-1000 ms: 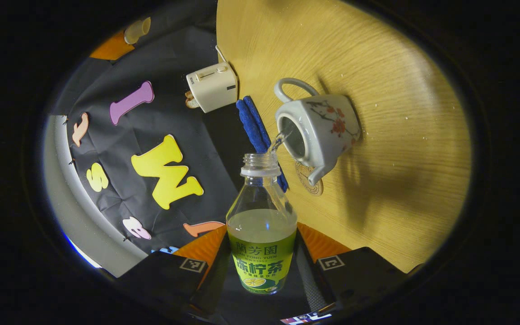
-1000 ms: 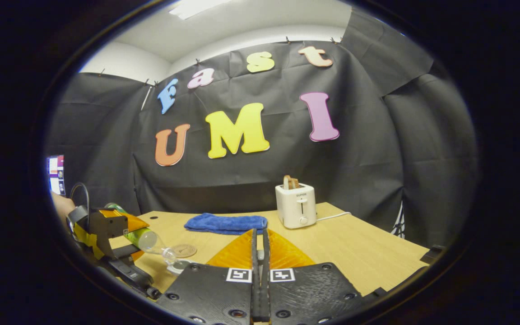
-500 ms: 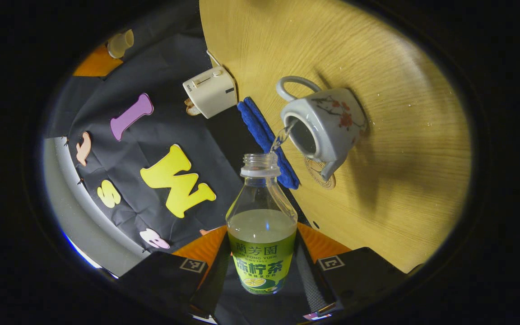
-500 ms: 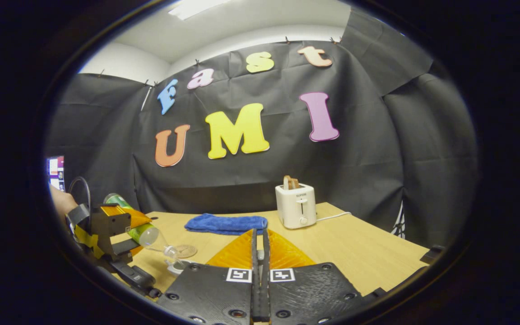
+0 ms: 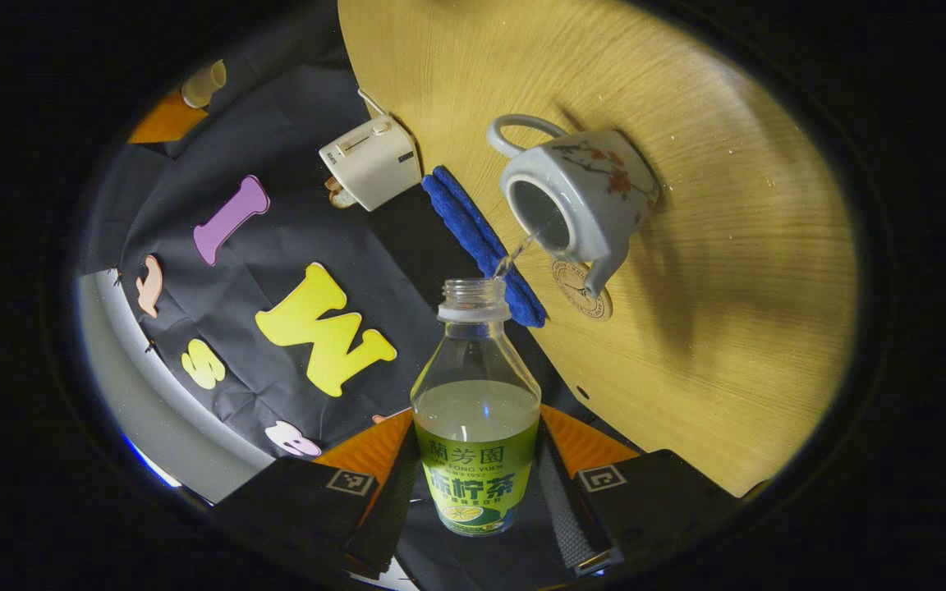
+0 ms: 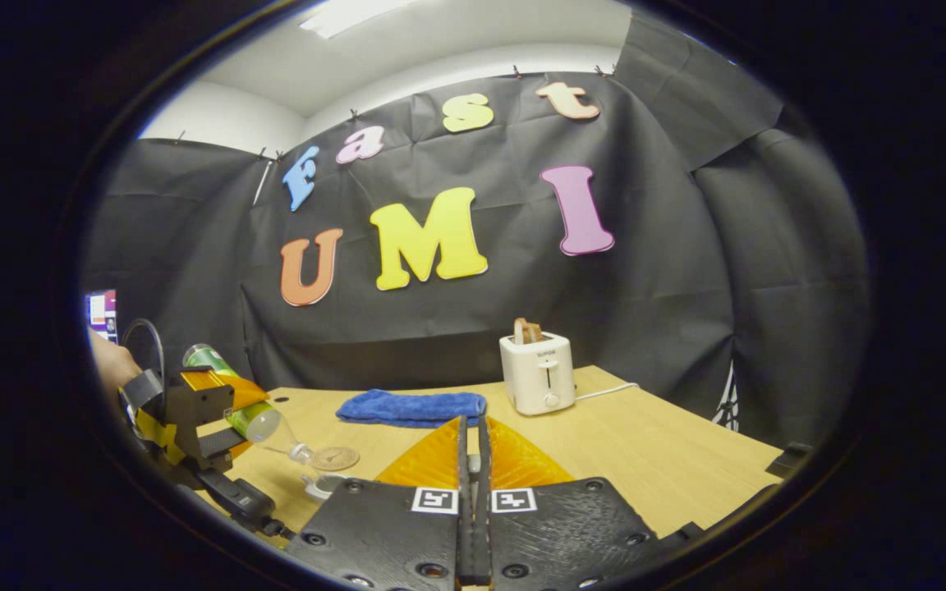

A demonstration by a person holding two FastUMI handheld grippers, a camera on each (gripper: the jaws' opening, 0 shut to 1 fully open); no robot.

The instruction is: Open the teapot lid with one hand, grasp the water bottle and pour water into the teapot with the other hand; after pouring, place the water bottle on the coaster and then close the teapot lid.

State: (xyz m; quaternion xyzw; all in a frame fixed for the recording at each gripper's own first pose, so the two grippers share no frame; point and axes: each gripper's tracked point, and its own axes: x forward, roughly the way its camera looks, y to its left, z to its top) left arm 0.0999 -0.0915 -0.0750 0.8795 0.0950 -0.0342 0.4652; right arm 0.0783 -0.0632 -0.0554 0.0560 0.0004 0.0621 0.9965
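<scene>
A clear water bottle (image 5: 475, 427) with a green label sits uncapped between the fingers of my left gripper (image 5: 477, 460), which is shut on it. It is tipped, and a thin stream (image 5: 518, 250) runs from its mouth into the open white teapot (image 5: 588, 197) with red flowers. A round coaster (image 5: 580, 291) lies by the teapot's spout. In the right gripper view, the left gripper (image 6: 194, 419) holds the bottle (image 6: 247, 414) slanted over the teapot's rim (image 6: 321, 486). My right gripper (image 6: 470, 443) is shut; the left gripper view has the pale lid (image 5: 204, 80) at its tip.
A white toaster (image 6: 537, 373) with bread stands at the back of the wooden table (image 6: 654, 460). Beside it lies a folded blue cloth (image 6: 411, 406). A person's hand (image 6: 107, 369) holds the left gripper near a small screen (image 6: 101, 312).
The left gripper has lifted the bottle a little and drawn it back from the teapot, while water keeps running. The right gripper has barely moved.
</scene>
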